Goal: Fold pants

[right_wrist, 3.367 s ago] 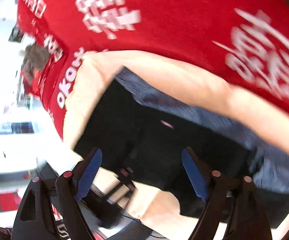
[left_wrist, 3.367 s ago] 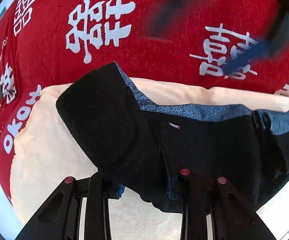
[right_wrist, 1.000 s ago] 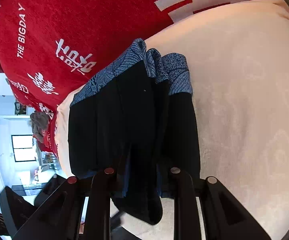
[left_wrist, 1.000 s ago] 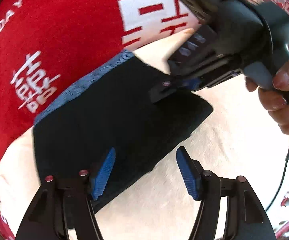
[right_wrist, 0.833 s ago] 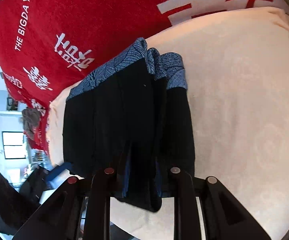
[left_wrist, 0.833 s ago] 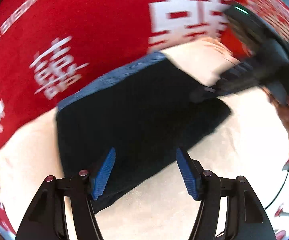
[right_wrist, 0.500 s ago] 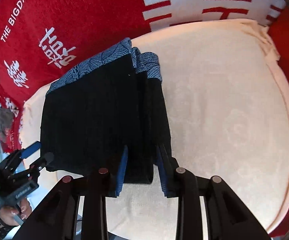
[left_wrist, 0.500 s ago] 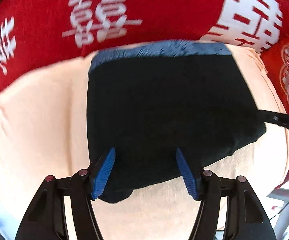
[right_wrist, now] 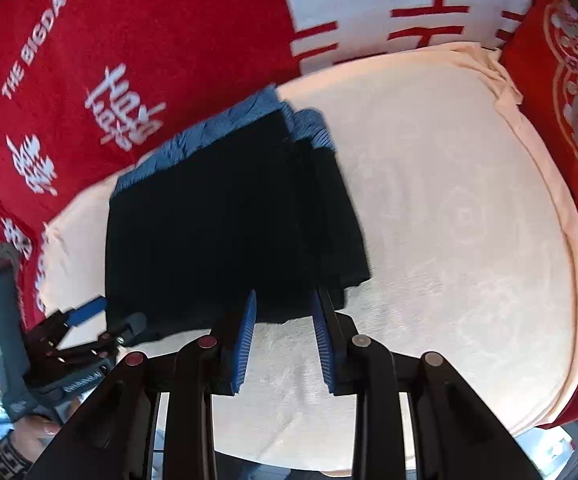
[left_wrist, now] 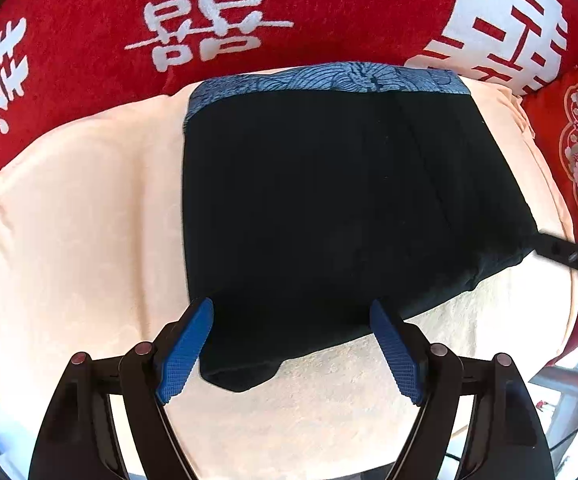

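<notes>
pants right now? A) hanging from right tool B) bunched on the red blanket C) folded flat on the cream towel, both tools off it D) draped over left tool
C: the pants lie as a folded black block on the cream towel, with no tool gripping them.

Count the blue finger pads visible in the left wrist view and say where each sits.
2. One pad is at lower left, at the near left corner of the folded black pants; the other is at lower right, at the pants' near edge. None appears hidden.
</notes>
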### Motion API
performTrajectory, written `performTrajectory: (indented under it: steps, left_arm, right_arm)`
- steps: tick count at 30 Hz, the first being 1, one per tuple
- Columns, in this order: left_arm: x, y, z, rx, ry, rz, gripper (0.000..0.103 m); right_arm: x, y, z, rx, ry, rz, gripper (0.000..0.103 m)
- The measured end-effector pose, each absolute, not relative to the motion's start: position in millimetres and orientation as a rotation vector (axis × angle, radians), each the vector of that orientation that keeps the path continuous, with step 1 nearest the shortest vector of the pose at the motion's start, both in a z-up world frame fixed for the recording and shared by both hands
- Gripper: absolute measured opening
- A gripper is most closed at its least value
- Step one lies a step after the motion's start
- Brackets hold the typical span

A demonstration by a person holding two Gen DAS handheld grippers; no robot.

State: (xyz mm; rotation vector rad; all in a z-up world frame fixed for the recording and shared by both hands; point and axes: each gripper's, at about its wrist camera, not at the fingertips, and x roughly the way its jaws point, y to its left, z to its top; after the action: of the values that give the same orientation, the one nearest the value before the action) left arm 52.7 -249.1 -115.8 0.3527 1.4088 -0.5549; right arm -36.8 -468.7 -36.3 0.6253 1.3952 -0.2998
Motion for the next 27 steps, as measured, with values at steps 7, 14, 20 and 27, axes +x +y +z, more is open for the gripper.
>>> performTrajectory:
  steps: [7, 14, 20, 27]
  left_arm:
    - [61.3, -228.5, -115.9, 0.320, 1.422, -0.517, 0.081]
    - [63.8, -221.4, -120.0, 0.300, 1.439, -0.502, 0.081]
    - [63.4, -222.2, -121.6, 0.309, 1.440, -0.502, 0.081]
    - [65.7, -225.3, -121.4, 0.323, 1.443, -0.507, 0.081]
  right_arm:
    - [-37.0, -462.3, -68.9, 0.625, 1.461, -0.317, 0.033]
    - [-38.5, -460.4, -73.0, 0.621, 1.490, -0.311, 0.039]
    - [-44.3, -462.7, -77.8, 0.639, 1.506, -0.318, 0.041]
    - [-53.7, -478.0, -79.5, 0.693, 1.504, -0.344, 0.052]
